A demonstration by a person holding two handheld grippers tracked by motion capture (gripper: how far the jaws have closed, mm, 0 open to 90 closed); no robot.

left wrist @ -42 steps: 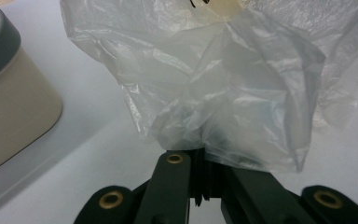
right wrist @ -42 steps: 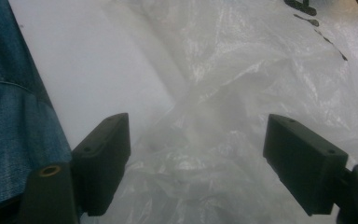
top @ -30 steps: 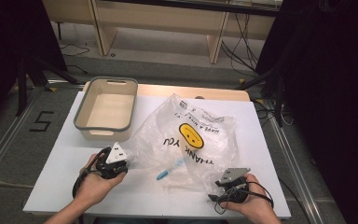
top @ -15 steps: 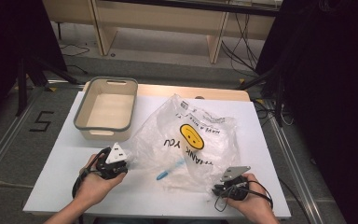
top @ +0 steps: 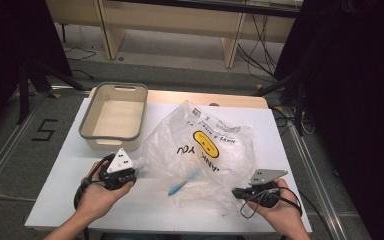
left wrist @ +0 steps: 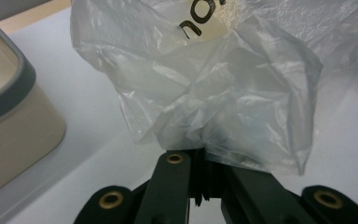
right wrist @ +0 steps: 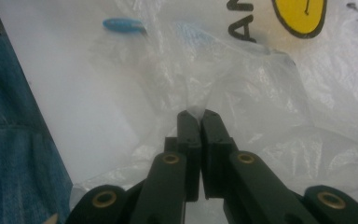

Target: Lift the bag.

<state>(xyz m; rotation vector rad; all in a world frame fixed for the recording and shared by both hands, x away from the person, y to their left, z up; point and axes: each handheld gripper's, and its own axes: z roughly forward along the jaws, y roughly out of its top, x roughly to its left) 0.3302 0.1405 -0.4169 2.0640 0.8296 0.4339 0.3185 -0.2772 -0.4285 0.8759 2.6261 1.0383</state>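
While it lies spread over the middle of the white desk (top: 55,195), the clear plastic bag (top: 205,155), printed with a yellow smiley face and black lettering, is pinched at two of its near edges. At its left edge the left gripper (top: 130,172) has its jaws closed on a bunched fold of the film, which the left gripper view shows crumpled right against the jaw tips. At the bag's near right corner the right gripper (top: 237,192) has just been closing, and in the right gripper view its jaws stand together with a thin peak of plastic caught between them. A blue toothbrush (top: 182,183) lies at the bag's near edge between the two grippers, its bristle end under the film. Beyond the left gripper, just beside the bag's left side, stands a beige bin with a grey rim (top: 114,117).
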